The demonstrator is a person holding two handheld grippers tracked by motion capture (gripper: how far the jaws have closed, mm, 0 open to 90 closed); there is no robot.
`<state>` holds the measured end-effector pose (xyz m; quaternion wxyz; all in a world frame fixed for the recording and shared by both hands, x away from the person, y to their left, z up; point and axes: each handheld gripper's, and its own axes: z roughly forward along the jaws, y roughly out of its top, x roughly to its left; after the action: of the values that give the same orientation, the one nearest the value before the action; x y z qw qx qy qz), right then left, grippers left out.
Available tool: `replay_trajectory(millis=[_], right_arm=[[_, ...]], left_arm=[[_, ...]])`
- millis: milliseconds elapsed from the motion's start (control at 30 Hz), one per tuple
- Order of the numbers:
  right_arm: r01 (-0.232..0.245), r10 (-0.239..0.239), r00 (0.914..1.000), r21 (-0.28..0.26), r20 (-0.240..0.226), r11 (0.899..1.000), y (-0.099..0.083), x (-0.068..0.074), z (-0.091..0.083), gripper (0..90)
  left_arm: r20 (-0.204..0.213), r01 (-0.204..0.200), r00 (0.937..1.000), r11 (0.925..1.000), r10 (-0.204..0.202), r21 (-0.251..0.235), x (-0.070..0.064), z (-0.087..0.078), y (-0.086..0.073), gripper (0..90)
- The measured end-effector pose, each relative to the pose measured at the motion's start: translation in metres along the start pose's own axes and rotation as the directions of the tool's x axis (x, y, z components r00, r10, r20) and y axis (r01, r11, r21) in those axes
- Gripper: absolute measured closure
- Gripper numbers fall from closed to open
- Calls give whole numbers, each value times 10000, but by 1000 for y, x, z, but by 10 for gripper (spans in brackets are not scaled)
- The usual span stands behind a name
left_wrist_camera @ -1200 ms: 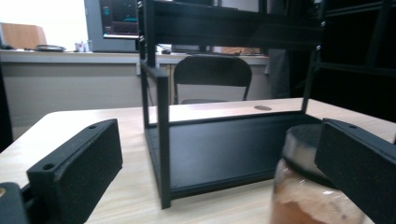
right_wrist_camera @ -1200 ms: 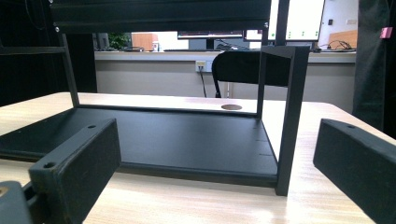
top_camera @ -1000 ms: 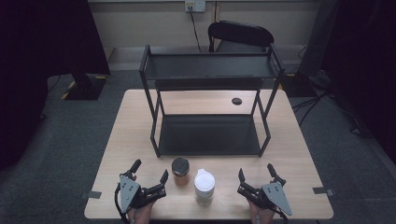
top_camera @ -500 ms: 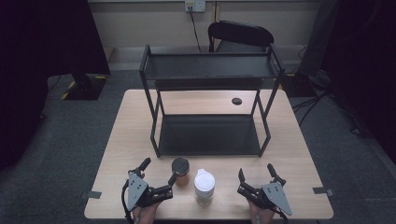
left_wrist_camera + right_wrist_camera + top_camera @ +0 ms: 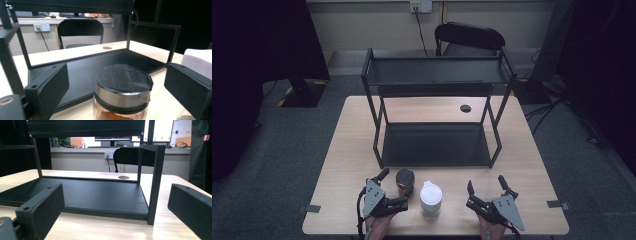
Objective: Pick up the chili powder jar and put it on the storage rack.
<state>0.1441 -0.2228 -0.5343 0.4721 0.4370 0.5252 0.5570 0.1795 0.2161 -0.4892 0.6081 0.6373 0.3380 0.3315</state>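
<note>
Left claw is closing in on the spice jar, jaws apart, now straddling it; right claw is idling apart on the tabletop

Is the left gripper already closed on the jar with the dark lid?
No, the left gripper stands open, with a clear gap between each jaw and the jar.

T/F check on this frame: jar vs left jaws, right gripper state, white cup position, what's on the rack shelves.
1. The dark-lidded jar sits between the open jaws of the left gripper. True.
2. The right gripper is shut on the white-lidded cup. False: it is open and apart from the cup.
3. The cup stands on the black rack. False: it stands on the table, in front of the rack.
4. The rack's shelves hold nothing. True.
</note>
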Motion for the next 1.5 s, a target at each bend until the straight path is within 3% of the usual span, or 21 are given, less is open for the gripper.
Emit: replay_trajectory(millis=[333,667,800,1500], right_arm=[[-3,3,10000,0,-3,10000,0,0,0,0],[-5,5,10000,-2,-6,10000,0,0,0,0],[-4,4,10000,-3,-11,10000,0,0,0,0],[-2,2,10000,-3,-10,10000,0,0,0,0]], left_arm=[[119,415,9990,9983,-420,419,4,11,-3,176],[324,90,9994,9981,-110,608,4,18,-5,279],[255,193,9995,9986,-206,497,3,18,-8,324],[55,157,9999,9993,-159,344,-4,14,-8,351]])
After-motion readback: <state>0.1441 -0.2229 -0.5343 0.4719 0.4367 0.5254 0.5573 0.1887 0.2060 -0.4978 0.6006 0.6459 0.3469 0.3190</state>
